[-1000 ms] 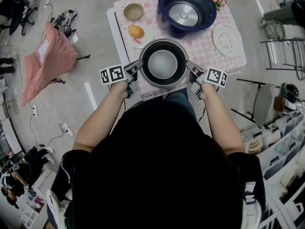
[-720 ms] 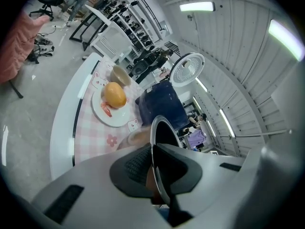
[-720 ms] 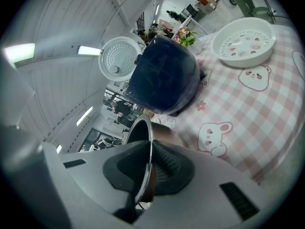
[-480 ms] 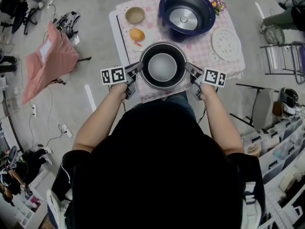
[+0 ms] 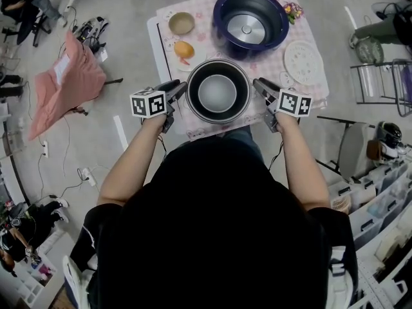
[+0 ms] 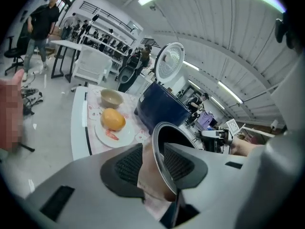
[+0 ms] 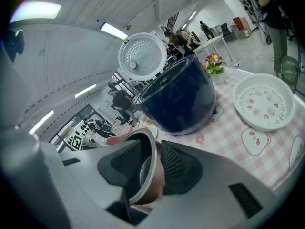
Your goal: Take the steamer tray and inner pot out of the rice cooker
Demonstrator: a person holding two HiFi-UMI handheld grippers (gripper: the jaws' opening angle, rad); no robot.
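Table [image 5: 193, 126] with pink checked cloth, seen from above. The person stands at its near edge, with a gripper in each hand.

Rice cooker [image 5: 251, 18] – dark blue, at the far side of the table. Its lid [image 7: 142, 56] stands up open, and the round metal plate at the bottom of the well shows.

Inner pot [image 5: 217, 92] sits upright on the cloth at the near edge, just in front of the cooker and apart from it. It has a metal rim and a copper-toned outer wall.

Steamer tray [image 5: 302, 56] – white, perforated, lying flat on the cloth to the right of the pot and well apart from it.

Left gripper [image 5: 180, 87] is at the pot's left rim. In the left gripper view the jaws stand apart, with the rim running between the two ribbed pads [image 6: 128, 162], one pad outside the wall and one inside. They are not clamped.

Right gripper [image 5: 257, 84] is at the pot's right rim. It reads the same way: jaws spread, straddling the rim, with no squeeze on it.

Plate [image 6: 125, 136] – white, left of the cooker and beyond the pot, with an orange fruit [image 5: 184, 47] on it.

Bowl [image 5: 181, 22] – tan, just beyond the plate.

Small flowers [image 5: 295, 8] are at the cooker's right side.
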